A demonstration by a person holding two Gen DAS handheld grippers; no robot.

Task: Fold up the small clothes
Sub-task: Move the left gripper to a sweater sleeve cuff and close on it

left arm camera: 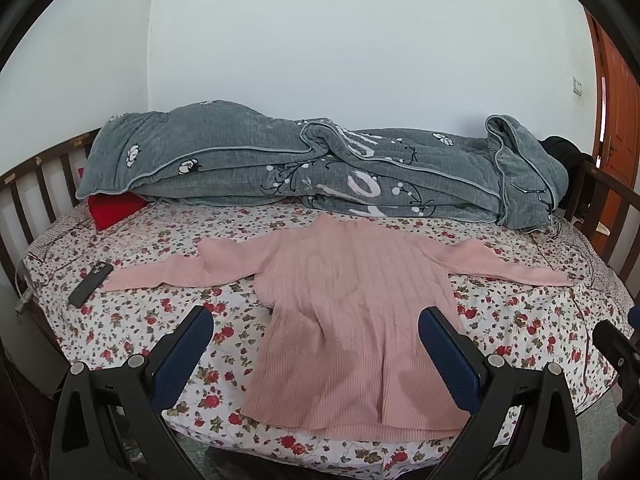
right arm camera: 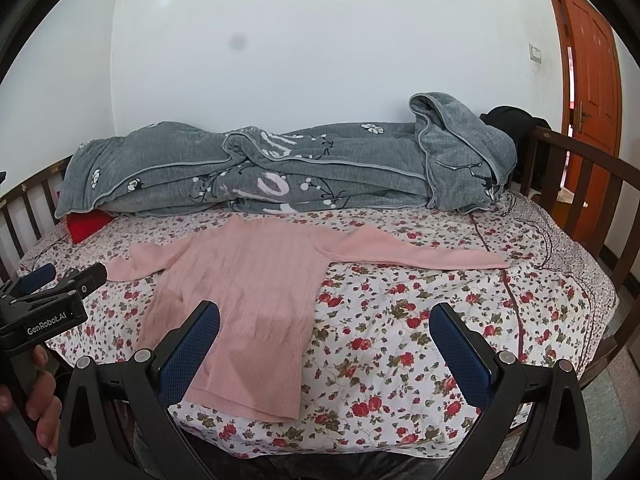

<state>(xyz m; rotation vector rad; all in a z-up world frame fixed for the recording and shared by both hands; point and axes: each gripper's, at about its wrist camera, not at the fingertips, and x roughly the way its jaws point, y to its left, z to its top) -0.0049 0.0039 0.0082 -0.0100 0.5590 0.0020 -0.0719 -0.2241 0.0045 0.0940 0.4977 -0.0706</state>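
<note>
A pink ribbed sweater [left arm camera: 352, 312] [right arm camera: 240, 296] lies flat on the floral bedsheet [left arm camera: 132, 320] [right arm camera: 400, 340], neck toward the wall, both sleeves spread out to the sides. My left gripper [left arm camera: 316, 324] hovers open over the sweater's lower half, holding nothing. My right gripper [right arm camera: 326, 320] is open too, its left finger over the sweater's hem side and its right finger over bare sheet. The left gripper's body [right arm camera: 44, 304] shows at the left edge of the right wrist view, held by a hand [right arm camera: 40, 392].
A rumpled grey quilt [left arm camera: 320, 172] [right arm camera: 280, 168] runs along the wall side of the bed. A red cushion [left arm camera: 114, 210] peeks from under it. A dark phone [left arm camera: 90, 284] lies on the sheet near the left sleeve. Wooden rails [right arm camera: 592, 192] edge the bed; an orange door [right arm camera: 588, 80] stands right.
</note>
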